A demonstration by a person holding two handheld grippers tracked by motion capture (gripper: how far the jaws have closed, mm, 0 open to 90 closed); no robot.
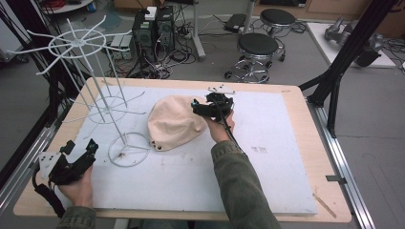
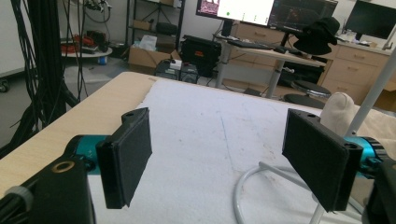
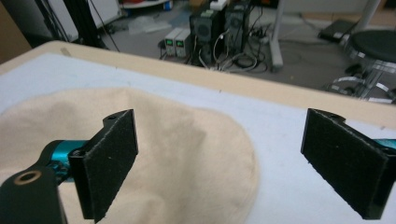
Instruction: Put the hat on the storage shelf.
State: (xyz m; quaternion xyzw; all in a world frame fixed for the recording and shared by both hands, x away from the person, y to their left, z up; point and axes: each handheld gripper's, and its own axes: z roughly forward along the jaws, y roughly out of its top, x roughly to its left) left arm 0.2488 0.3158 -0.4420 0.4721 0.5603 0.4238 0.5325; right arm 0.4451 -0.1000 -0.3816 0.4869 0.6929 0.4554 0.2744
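A cream hat [image 1: 173, 122] lay on the table [image 1: 286, 157] just right of the white wire rack [image 1: 102, 102]. The right claw [image 1: 210, 106] hovered at the hat's right edge, jaws apart and empty. The left claw [image 1: 81, 150], also apart and empty, sat left of the rack's base.

Beyond the right gripper [image 1: 213, 107], past the far edge of the wooden table [image 1: 291, 102], grey floor [image 1: 286, 67] holds two black round stools [image 1: 258, 45], computer towers [image 1: 154, 26] and a tangle of cables [image 1: 172, 59]. To that gripper's right a black frame leg [image 1: 351, 47] slants down beside the table, with a white mat [image 1: 334, 43] on the floor behind it. Ahead of the left gripper [image 2: 224, 158] stand a desk [image 2: 275, 53] with lit monitors [image 2: 243, 9], wooden drawers [image 2: 355, 70], cardboard boxes [image 2: 144, 56] and a dark shelf rack [image 2: 154, 18].
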